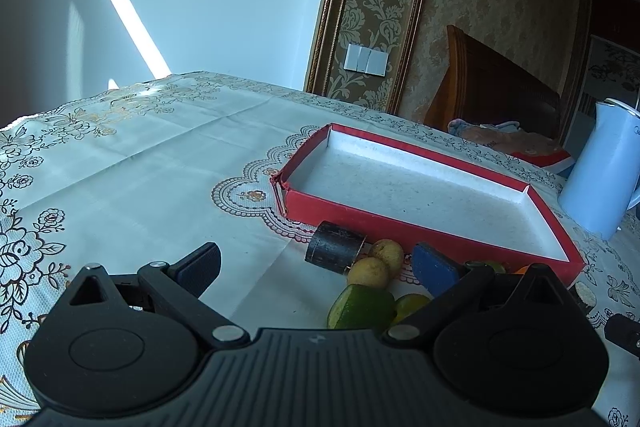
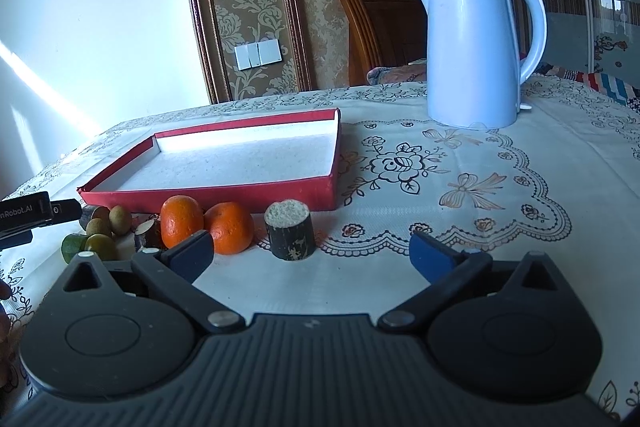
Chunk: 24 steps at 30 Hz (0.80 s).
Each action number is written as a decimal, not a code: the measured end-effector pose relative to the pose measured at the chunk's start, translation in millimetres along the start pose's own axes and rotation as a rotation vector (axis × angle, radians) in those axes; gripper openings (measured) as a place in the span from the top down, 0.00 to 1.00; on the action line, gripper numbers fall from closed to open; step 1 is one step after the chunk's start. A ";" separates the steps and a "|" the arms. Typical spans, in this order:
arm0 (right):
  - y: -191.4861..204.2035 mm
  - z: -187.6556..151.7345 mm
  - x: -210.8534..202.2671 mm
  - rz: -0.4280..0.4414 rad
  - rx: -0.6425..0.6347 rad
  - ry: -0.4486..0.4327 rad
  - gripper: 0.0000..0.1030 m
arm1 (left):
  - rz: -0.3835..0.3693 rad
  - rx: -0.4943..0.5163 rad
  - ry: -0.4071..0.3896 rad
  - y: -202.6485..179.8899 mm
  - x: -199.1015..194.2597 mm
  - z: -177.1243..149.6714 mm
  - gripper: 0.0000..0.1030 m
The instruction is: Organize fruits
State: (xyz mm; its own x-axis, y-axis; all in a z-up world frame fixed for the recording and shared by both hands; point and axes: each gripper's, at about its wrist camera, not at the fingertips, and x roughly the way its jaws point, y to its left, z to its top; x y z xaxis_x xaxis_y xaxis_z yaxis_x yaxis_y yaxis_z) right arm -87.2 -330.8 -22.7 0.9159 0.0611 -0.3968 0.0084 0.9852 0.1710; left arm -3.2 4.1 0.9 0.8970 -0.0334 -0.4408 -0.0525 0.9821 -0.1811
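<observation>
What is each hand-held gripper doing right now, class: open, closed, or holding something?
Left hand-held gripper: open, holding nothing.
Right hand-held gripper: open, holding nothing.

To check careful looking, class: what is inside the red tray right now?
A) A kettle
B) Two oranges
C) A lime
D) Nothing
D: the red tray shows only its bare white lining, while the oranges sit on the tablecloth in front of it.

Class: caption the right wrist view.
Open right tool faces two oranges before an empty red tray.
</observation>
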 end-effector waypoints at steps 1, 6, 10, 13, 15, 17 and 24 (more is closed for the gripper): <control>0.0 -0.2 -0.2 0.000 0.000 0.000 0.00 | 0.001 0.000 0.000 0.1 -0.1 -0.1 0.01; 0.0 -0.1 -0.3 0.000 0.000 0.000 0.00 | 0.002 -0.001 0.001 0.0 0.4 -0.3 0.01; -0.1 -0.1 -0.2 0.001 0.000 0.000 0.00 | 0.002 -0.001 0.002 0.1 0.6 -0.2 0.01; -0.3 -0.2 -0.2 0.001 0.000 0.000 0.00 | 0.002 -0.002 0.003 0.2 0.6 -0.2 0.01; -0.2 -0.2 -0.2 0.001 0.000 0.000 0.00 | 0.003 -0.002 0.002 0.1 0.6 -0.3 0.01; -0.2 -0.2 -0.2 0.001 0.000 0.000 0.00 | 0.004 -0.003 0.002 0.3 0.8 -0.3 0.01; -0.4 -0.2 -0.2 0.001 0.000 0.000 0.00 | 0.006 -0.009 0.005 2.3 1.9 -0.6 0.01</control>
State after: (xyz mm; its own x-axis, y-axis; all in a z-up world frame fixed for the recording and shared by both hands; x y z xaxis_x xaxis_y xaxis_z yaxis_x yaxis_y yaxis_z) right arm -87.4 -331.1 -22.9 0.9158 0.0621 -0.3967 0.0073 0.9852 0.1711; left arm -1.8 6.2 -1.0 0.8946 -0.0286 -0.4459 -0.0614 0.9806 -0.1862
